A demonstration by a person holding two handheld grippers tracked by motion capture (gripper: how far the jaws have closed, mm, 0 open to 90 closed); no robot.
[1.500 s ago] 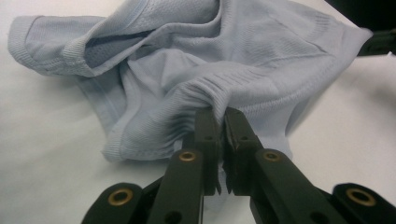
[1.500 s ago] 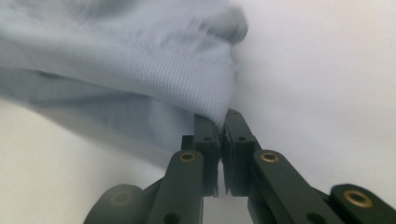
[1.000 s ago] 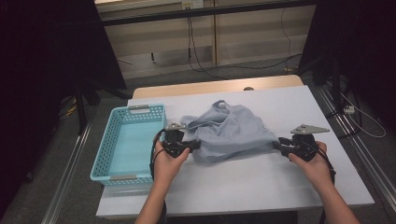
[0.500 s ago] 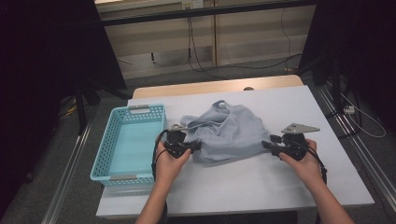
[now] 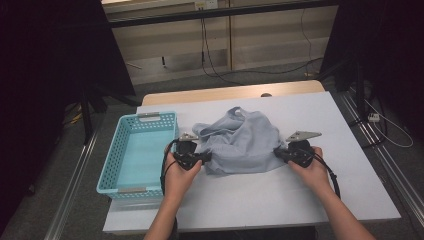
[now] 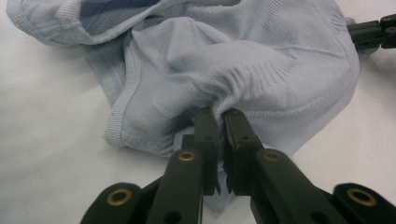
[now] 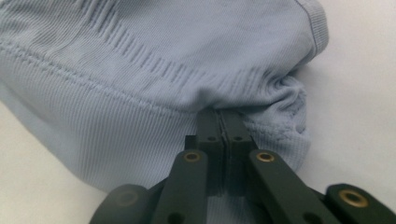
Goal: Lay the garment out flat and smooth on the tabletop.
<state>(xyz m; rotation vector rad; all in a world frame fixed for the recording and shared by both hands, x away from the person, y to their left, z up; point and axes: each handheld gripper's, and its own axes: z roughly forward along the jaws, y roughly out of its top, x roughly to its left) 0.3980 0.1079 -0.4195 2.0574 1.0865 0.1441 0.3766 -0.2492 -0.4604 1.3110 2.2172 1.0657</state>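
My right gripper (image 5: 278,152) moved in, jaws just closed on the crumpled pale-blue knit garment (image 5: 242,142); left gripper (image 5: 206,158) unchanged, pinching its opposite edge; garment right of the light-blue perforated plastic basket (image 5: 111,167).

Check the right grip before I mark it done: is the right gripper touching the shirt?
Touching. In the right gripper view, the right gripper has its jaws closed on a fold of the shirt, fabric bunched at the tips.
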